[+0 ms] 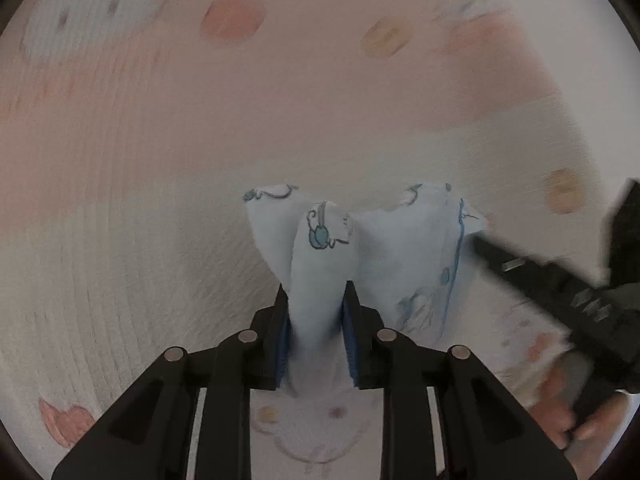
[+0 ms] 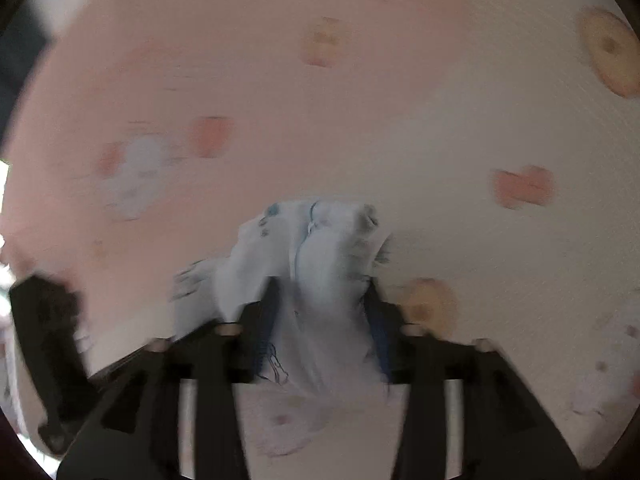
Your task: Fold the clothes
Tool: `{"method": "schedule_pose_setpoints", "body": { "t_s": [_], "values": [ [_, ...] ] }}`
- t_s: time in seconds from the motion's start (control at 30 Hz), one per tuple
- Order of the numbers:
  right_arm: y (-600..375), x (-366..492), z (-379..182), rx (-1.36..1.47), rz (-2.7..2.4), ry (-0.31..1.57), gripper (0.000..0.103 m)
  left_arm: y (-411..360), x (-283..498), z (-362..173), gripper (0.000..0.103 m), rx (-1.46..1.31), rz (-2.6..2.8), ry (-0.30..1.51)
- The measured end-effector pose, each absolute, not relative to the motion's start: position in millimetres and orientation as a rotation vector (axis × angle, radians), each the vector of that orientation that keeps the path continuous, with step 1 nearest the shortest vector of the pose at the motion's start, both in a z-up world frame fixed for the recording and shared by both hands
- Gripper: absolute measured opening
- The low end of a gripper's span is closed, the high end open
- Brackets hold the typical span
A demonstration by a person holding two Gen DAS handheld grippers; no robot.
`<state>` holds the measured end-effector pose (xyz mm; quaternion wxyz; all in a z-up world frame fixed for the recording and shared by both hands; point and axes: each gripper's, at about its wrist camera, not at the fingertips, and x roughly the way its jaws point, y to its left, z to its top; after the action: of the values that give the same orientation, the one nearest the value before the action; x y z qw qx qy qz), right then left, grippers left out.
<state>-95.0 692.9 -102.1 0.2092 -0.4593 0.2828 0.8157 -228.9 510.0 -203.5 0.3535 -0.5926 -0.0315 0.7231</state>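
A small pale blue garment (image 1: 400,248) with blue cartoon prints hangs bunched between both grippers above a pink and white printed bedsheet (image 1: 120,160). My left gripper (image 1: 316,300) is shut on one bunched corner of it. My right gripper (image 2: 320,300) is shut on another part of the same garment (image 2: 332,248); that view is blurred by motion. In the left wrist view the right gripper (image 1: 560,280) shows at the right edge, touching the garment's blue-trimmed edge, with the person's hand (image 1: 560,412) under it. The left gripper (image 2: 48,340) shows at the left of the right wrist view.
The sheet (image 2: 400,100) with pink, orange and white cartoon prints fills the background of both views. A dark area (image 2: 20,60) lies beyond its far left edge in the right wrist view.
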Motion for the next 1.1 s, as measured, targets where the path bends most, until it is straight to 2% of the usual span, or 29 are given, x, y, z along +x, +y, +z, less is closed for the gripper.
{"method": "schedule_pose_setpoints", "body": {
  "t_s": [0.07, 0.13, 0.23, 0.3, 0.43, 0.47, 0.53, 0.63, 0.73, 0.83, 0.93, 1.1],
  "values": [
    [701.1, -92.4, -101.3, -1.258, 2.199, 0.674, 0.056, 499.1, -233.3, -208.4, 0.033, -1.556, 1.865, -0.138],
    [710.3, -81.8, -93.3, -1.183, 2.179, 0.666, 0.056, 485.8, -234.0, -193.7, 0.033, -1.481, 1.917, -0.175],
    [711.1, -68.0, -84.5, -1.122, 2.23, 0.698, 0.056, 483.8, -228.8, -170.1, 0.033, -1.329, 1.97, -0.139],
    [701.2, -70.3, -89.8, -1.204, 2.317, 0.727, 0.056, 495.7, -225.8, -165.2, 0.033, -1.274, 1.92, -0.095],
    [664.5, -93.6, -123.2, -1.43, 2.333, 0.526, 0.054, 531.2, -218.6, -190.3, 0.033, -1.304, 1.905, 0.152],
    [661.7, -97.3, -130.5, -1.461, 2.306, 0.48, 0.054, 529.2, -218.4, -194.7, 0.031, -1.303, 1.903, 0.166],
    [667.0, -102.1, -140.2, -1.479, 2.268, 0.481, 0.062, 520.5, -220.9, -198.2, 0.026, -1.307, 1.899, 0.16],
    [688.7, -99.5, -128.7, -1.391, 2.223, 0.659, 0.062, 505.2, -231.2, -191.8, 0.023, -1.365, 1.911, 0.103],
    [695.3, -102.8, -114.6, -1.315, 2.203, 0.683, 0.064, 491.4, -231.9, -182.2, 0.031, -1.392, 1.96, 0.124],
    [686.2, -113.9, -114.2, -1.339, 2.146, 0.658, 0.064, 474.7, -232.5, -170.9, 0.035, -1.379, 1.962, 0.069],
    [673.1, -121.2, -110.1, -1.358, 2.136, 0.604, 0.065, 453.9, -235.5, -159.9, 0.046, -1.368, 2.03, 0.071],
    [635.6, -133.4, -92.9, -1.339, 2.21, 0.581, 0.077, 419.3, -240.6, -141.6, 0.054, -1.348, 2.145, 0.077]
  ]
}}
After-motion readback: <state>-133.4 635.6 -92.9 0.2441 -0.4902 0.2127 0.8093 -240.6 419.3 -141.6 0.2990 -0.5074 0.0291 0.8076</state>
